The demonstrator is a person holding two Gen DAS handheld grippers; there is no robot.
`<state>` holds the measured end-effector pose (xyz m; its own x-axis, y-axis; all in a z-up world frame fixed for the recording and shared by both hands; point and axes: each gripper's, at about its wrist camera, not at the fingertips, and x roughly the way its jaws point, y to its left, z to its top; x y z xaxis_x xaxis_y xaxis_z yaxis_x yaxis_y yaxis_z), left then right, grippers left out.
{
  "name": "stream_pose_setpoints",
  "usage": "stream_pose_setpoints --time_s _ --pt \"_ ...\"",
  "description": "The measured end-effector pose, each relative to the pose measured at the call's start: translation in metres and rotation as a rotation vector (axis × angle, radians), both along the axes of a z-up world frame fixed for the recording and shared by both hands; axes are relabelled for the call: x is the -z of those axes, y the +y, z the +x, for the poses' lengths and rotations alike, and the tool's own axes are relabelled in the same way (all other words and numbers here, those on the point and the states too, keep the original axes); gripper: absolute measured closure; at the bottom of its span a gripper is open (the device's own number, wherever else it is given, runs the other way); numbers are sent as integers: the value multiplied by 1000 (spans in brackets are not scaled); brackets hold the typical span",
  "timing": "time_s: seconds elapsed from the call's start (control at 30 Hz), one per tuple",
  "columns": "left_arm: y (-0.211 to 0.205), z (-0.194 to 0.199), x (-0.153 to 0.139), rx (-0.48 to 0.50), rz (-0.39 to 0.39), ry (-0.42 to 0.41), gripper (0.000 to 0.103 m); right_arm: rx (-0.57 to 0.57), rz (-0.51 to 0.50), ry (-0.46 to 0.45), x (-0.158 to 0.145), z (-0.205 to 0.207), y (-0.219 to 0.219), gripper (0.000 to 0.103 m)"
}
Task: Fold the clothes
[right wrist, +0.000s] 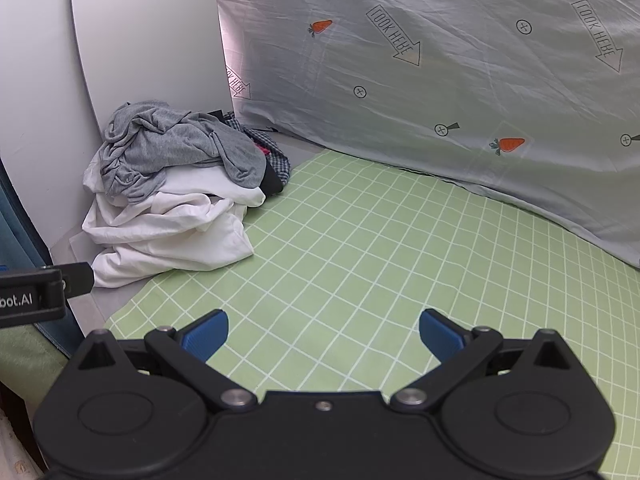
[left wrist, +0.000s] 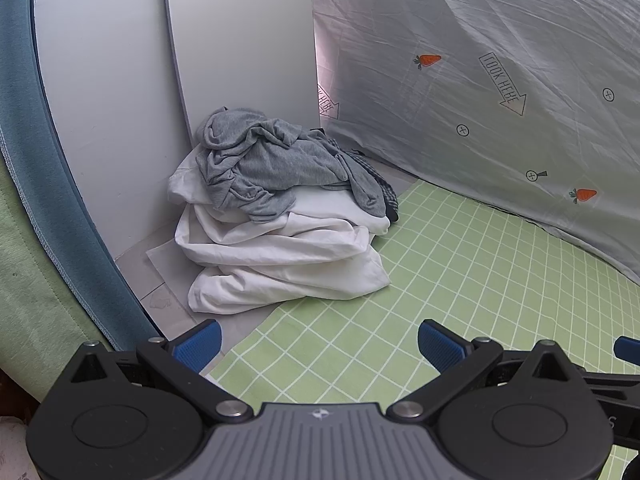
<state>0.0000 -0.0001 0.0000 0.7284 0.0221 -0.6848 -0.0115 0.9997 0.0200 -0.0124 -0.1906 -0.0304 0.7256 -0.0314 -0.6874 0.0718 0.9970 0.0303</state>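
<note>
Left wrist view: left gripper [left wrist: 320,344] is seen with blue pads spread apart, nothing held, over the green white-gridded sheet [left wrist: 460,280]. A crumpled grey knit garment [left wrist: 264,164] is piled on rumpled white cloth [left wrist: 280,252] in the far left corner, against a white rounded board [left wrist: 240,40].

Right wrist view: right gripper [right wrist: 324,334] likewise spread, empty. The grey garment [right wrist: 176,144] tops the white cloth [right wrist: 168,232]; dark checked fabric [right wrist: 276,164] is tucked beside it, near the grey carrot-print sheet [right wrist: 460,80].
</note>
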Motion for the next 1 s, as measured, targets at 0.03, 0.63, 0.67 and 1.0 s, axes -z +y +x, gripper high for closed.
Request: stream_pose_setpoints --time_s 0.03,0.63,0.67,1.0 --pt "0 0 0 0 0 -1 0 0 0 0 0 0 0 0" --pt "-6 1 1 0 5 -1 0 9 -5 -4 1 0 2 0" --pt "-6 1 1 1 6 -1 0 9 -5 -4 1 0 2 0" --pt "-6 3 3 3 11 7 0 11 -4 2 2 1 2 0"
